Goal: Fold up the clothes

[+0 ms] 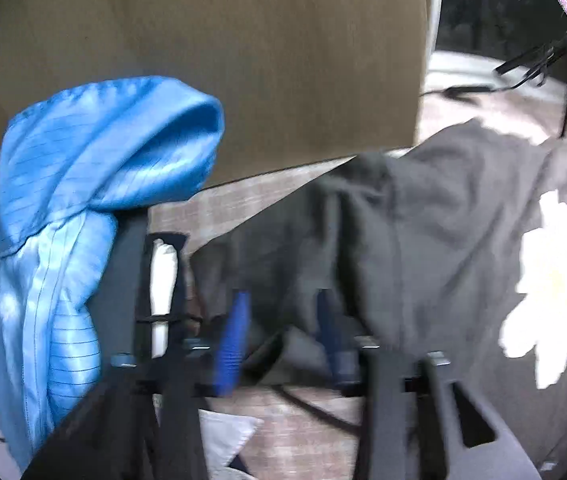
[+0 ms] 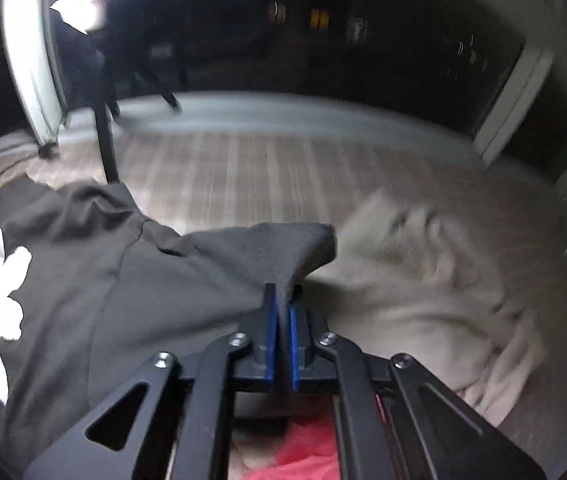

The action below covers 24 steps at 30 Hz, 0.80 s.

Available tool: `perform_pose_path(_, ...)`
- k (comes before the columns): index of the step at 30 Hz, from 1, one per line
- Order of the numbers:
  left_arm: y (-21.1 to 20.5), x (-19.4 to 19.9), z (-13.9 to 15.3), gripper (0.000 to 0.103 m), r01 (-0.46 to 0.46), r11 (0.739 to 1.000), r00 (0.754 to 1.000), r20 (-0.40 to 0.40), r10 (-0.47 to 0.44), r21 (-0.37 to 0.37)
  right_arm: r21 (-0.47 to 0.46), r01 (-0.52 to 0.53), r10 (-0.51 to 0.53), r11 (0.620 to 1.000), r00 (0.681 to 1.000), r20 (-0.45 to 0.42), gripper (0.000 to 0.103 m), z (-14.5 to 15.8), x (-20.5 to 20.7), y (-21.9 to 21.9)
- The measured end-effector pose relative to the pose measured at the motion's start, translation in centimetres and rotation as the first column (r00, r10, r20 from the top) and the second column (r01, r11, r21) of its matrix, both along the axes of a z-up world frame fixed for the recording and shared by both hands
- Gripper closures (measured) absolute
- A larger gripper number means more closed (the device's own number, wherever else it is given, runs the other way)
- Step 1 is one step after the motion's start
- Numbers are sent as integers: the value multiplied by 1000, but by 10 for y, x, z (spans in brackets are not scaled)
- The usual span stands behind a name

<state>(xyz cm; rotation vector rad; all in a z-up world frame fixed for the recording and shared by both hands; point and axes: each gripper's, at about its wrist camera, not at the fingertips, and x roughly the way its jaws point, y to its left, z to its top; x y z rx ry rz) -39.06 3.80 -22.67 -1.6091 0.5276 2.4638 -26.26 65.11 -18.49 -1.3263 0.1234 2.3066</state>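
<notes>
Your right gripper [image 2: 282, 312] has its blue pads pressed together on a bunched corner of the dark grey cotton T-shirt with a white daisy print [image 2: 95, 280]. The shirt hangs between your two grippers, above the wood-plank floor [image 2: 243, 172]. Your left gripper [image 1: 283, 332] has its blue pads apart, with dark fabric draped over and between them. The left view is blurred, so you cannot take it as a firm pinch.

The main risk is on that left side. If those pads are not closed on cloth, the shirt will slide off and swing from the right corner alone. Then you lose the flat spread that a fold needs. The right pinch holds only a small tuft, so a sharp tug could pull it free. The blur in both views suggests fast motion, which makes either slip more likely. The blue striped shiny garment [image 1: 63, 220] hangs just beside your left gripper and could snag on it. The beige crumpled garment [image 2: 423, 280] lies close under your right side, so the shirt may drop onto it and tangle.

By count, you have one dark daisy shirt, one blue garment and one beige garment. One red cloth [image 2: 303, 452] shows beneath the right gripper. There are two grippers.
</notes>
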Motion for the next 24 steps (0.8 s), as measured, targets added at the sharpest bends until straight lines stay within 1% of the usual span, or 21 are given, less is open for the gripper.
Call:
perform_pose_path(1, 1, 2, -2, 63, 3, 1000, 1000, -3, -3, -13, 24, 16, -17, 1000, 1000, 20, 89, -3, 0, 1)
perform_pose_path(2, 3, 3, -5, 62, 5, 1000, 1000, 8, -5, -5, 48, 32, -34, 998, 999, 39, 84, -6, -1, 2)
perform_pose_path(3, 6, 3, -7, 62, 7, 1000, 1000, 19, -7, 3, 70, 46, -49, 997, 998, 50, 73, -8, -1, 2)
perform_pose_path(4, 8, 3, -9, 62, 9, 1000, 1000, 29, -10, 10, 79, 52, -56, 996, 997, 45, 70, -7, -2, 1)
perform_pose_path(6, 18, 2, -14, 59, 34, 999, 999, 23, -34, -19, 30, 17, -17, 999, 1000, 5, 70, -4, -6, -3)
perform_pose_path(7, 24, 0, -17, 53, 45, 998, 999, 19, -44, -37, 2, -11, 11, 1000, 1000, -11, 70, -3, -9, -5)
perform_pose_path(9, 30, -2, -24, 52, 51, 998, 998, 37, -50, -41, -39, -74, 74, 996, 997, -13, 70, -4, -19, -11)
perform_pose_path(12, 39, -5, -28, 52, 54, 998, 997, 49, -53, -36, -89, -141, 142, 986, 990, 6, 60, -12, -31, -20)
perform_pose_path(15, 27, 18, -17, 52, 23, 1000, 999, 34, -23, 10, -155, -122, 123, 980, 992, 1, 60, -20, -20, -24)
perform_pose_path(17, 17, 30, -11, 52, 15, 999, 999, 35, -17, 44, -221, -100, 98, 970, 995, -19, 60, -23, -2, -30)
perform_pose_path(18, 10, 37, -10, 52, 0, 999, 999, 35, -1, 49, -252, -86, 82, 964, 996, -27, 60, -25, 8, -33)
perform_pose_path(20, 2, 38, -13, 52, -33, 998, 998, 50, 30, 56, -289, -54, 46, 956, 998, -33, 60, -30, 29, -38)
perform_pose_path(22, -4, 40, -23, 52, -55, 995, 996, 80, 49, 79, -306, -18, 8, 952, 999, -33, 60, -35, 44, -43)
perform_pose_path(24, -9, 44, -28, 52, -80, 992, 992, 102, 70, 99, -354, 13, -31, 935, 999, -45, 60, -35, 55, -44)
